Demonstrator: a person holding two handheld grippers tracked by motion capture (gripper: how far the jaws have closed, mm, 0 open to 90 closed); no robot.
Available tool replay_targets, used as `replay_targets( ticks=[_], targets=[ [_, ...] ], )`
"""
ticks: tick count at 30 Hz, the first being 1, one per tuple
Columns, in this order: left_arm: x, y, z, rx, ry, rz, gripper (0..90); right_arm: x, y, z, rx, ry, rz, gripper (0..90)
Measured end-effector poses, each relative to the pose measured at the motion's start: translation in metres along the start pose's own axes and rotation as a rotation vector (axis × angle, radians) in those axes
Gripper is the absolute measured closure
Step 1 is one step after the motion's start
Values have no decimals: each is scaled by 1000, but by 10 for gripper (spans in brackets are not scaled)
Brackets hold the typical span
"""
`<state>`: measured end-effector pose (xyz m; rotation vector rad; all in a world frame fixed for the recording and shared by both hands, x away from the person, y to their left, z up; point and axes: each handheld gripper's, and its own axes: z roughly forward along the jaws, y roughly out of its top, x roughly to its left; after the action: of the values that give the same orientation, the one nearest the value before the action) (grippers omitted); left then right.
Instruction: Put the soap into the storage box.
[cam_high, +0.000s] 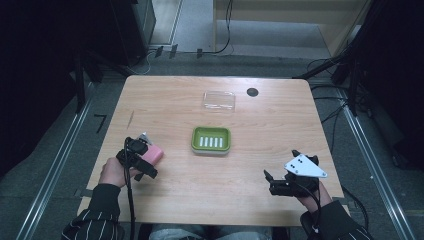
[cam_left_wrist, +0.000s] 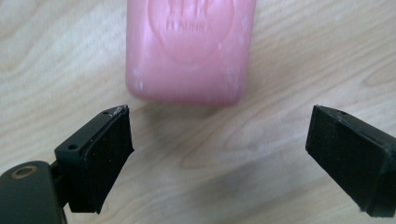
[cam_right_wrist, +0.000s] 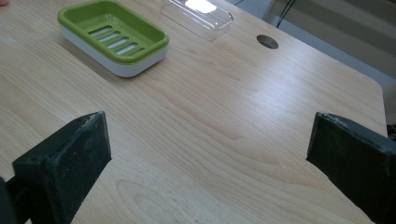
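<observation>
Left gripper view: left tongs spread, short of soap on worktop. Right tongs spread, idle. Risk: shallow pinch, slippery bar squirting free.

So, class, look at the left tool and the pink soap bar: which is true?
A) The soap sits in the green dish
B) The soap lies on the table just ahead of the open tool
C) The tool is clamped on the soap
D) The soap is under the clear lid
B: the pink soap bar lies on the table ahead of the left tool, whose jaws stand wide apart without touching it.
</observation>
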<state>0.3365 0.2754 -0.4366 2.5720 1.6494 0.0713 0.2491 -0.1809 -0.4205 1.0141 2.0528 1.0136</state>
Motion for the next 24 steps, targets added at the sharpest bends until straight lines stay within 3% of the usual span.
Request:
replay_targets(
  ticks=[14, 24],
  targets=[
    [0, 20, 1, -9, 18, 24, 76, 0, 0, 0, 2, 3, -2, 0],
    [3, 31, 2, -26, 8, 35, 55, -1, 0, 0, 2, 3, 0, 0]
  ],
)
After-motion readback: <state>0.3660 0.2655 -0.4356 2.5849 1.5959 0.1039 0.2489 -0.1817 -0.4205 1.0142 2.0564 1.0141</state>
